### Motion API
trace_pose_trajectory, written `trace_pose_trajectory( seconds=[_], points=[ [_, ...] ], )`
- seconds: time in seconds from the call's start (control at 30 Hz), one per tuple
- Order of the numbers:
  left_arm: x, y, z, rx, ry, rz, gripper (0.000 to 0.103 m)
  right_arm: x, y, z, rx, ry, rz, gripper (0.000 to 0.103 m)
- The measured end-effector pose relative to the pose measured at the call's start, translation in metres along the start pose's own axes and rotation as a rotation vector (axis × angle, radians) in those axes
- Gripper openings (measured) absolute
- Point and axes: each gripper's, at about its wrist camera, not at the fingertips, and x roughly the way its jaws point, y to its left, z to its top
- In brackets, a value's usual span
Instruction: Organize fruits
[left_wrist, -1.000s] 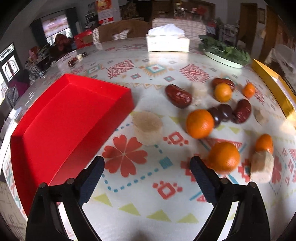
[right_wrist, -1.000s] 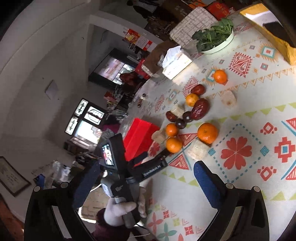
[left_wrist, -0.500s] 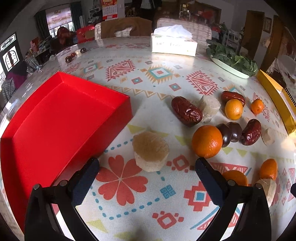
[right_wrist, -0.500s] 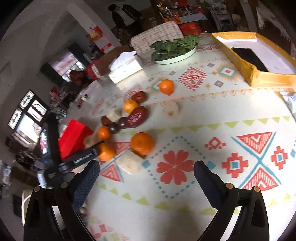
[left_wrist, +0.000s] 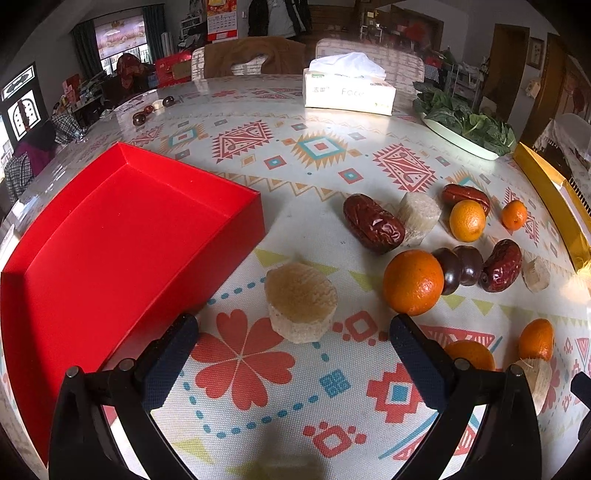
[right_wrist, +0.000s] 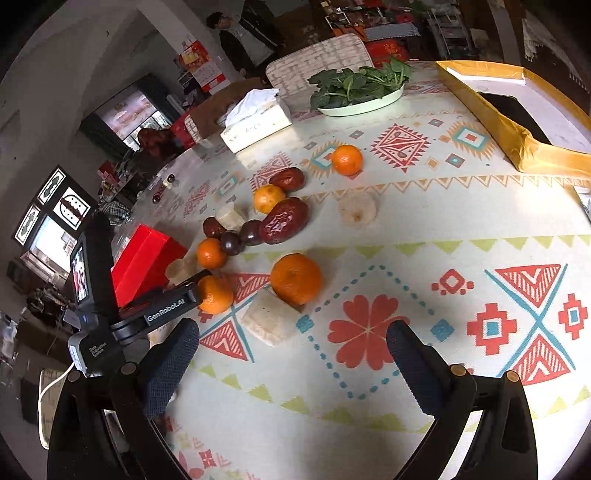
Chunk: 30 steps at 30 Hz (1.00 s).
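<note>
Left gripper (left_wrist: 293, 363) low over the desk (left_wrist: 258, 406), jaws spread wide, nothing between them. Just beyond the gap sits a pale octagonal chunk (left_wrist: 301, 302), flat side up, on the patterned cloth; not touching either finger. Red box (left_wrist: 110, 236) lies left of it, open top, nothing visible inside, its near right corner close to the left finger.

Fruit scattered to the right of the box. Large orange (left_wrist: 413, 282) right of the pale chunk, touching two dark plums (left_wrist: 458, 267); a wrinkled red date (left_wrist: 501, 265) leans against the plums on the far right side. Farther back: a big red date (left_wrist: 373, 223) beside a second pale chunk (left_wrist: 419, 216), then a small orange (left_wrist: 467, 220) with another date (left_wrist: 466, 195) behind it, and a smaller orange (left_wrist: 514, 215) apart to the right. Near the right finger, two more oranges (left_wrist: 535, 339) partly hidden, with a pale chunk just beside them.

Right gripper (right_wrist: 291, 354) also wide open, holding nothing, hovering over the red flower print. Ahead and left of it: a pale block (right_wrist: 271, 319) touching an orange (right_wrist: 295, 278). The left gripper's body shows at the left edge in this view, its fingertip beside another orange (right_wrist: 216, 295).

Far side of the desk: tissue box (left_wrist: 349, 92), plate of greens (left_wrist: 467, 127), yellow box (right_wrist: 517, 122) at the far right.
</note>
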Motion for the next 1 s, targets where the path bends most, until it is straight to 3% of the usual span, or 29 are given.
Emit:
trace_pose_trajectory(
  seconds=[0.3, 0.4, 0.53, 0.6, 0.77, 0.93, 1.0],
  points=[
    [0.0, 0.0, 0.0, 0.0, 0.0, 0.0, 0.103, -0.002, 0.001, 0.0, -0.002, 0.006, -0.02, 0.103],
    [0.0, 0.0, 0.0, 0.0, 0.0, 0.0, 0.103, -0.009, 0.0, 0.0, 0.019, 0.002, 0.032, 0.103],
    [0.0, 0.0, 0.0, 0.0, 0.0, 0.0, 0.103, -0.009, 0.016, -0.005, 0.02, 0.033, 0.217, 0.103],
    [0.0, 0.0, 0.0, 0.0, 0.0, 0.0, 0.103, -0.005, 0.03, -0.01, 0.003, 0.078, 0.271, 0.103],
    [0.0, 0.0, 0.0, 0.0, 0.0, 0.0, 0.103, 0.004, 0.045, -0.02, -0.008, 0.15, 0.31, 0.103],
    [0.0, 0.0, 0.0, 0.0, 0.0, 0.0, 0.103, 0.014, 0.053, -0.026, -0.038, 0.166, 0.265, 0.103],
    [0.0, 0.0, 0.0, 0.0, 0.0, 0.0, 0.103, 0.019, 0.048, -0.028, 0.01, 0.188, 0.292, 0.103]
  ],
)
